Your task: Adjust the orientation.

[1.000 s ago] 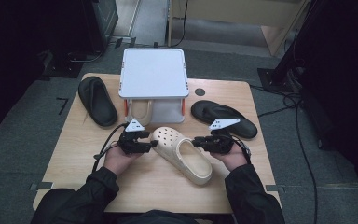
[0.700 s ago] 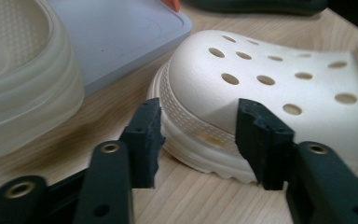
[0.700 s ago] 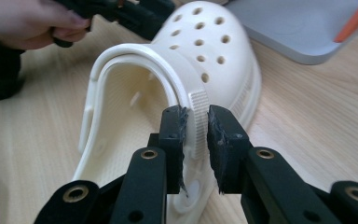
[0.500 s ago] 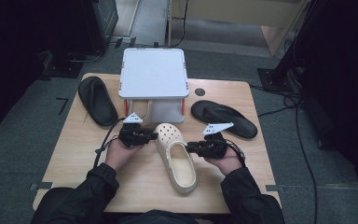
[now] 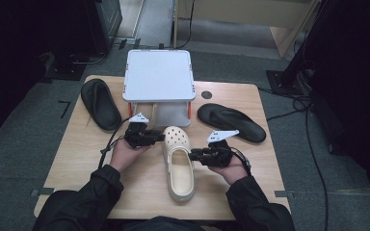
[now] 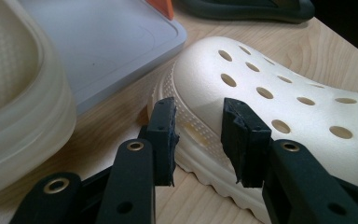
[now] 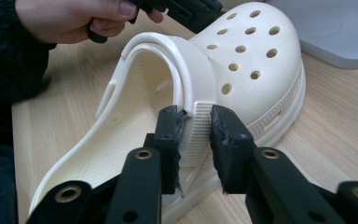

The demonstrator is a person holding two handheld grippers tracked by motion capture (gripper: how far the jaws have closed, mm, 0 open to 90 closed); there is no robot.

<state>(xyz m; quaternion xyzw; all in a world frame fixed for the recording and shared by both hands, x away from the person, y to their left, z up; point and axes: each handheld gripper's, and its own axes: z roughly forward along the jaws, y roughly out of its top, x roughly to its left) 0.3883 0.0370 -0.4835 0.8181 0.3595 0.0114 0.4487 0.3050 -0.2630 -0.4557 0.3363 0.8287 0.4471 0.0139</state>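
The left claw (image 5: 157,138) sits at the toe side of the cream clog (image 5: 178,162), its jaws part-way apart, straddling the ridged edge of the sole in the left gripper view (image 6: 196,140); there is a gap beside each pad, so I cannot tell whether they press on it. The right claw (image 5: 193,154) is at the clog's other side; in the right gripper view (image 7: 195,140) its jaws have just been opening and stand around the ribbed spot where the heel strap joins the shoe, with a sliver of space beside the pads, so they look slack rather than clamped. The left hand (image 5: 127,155) and right hand (image 5: 231,166) come in from the near edge, in dark sleeves.

The clog lies sole-down in the middle of the table (image 5: 77,163), toe pointing away from the person, heel toward them, its toe just short of a white shoe rack (image 5: 159,74) with orange posts. A pale clog (image 5: 156,111) rests on the rack's lower shelf. A black slipper (image 5: 99,103) lies left of the rack, and a black flip-flop (image 5: 231,121) lies to its right, both well apart from the cream clog.
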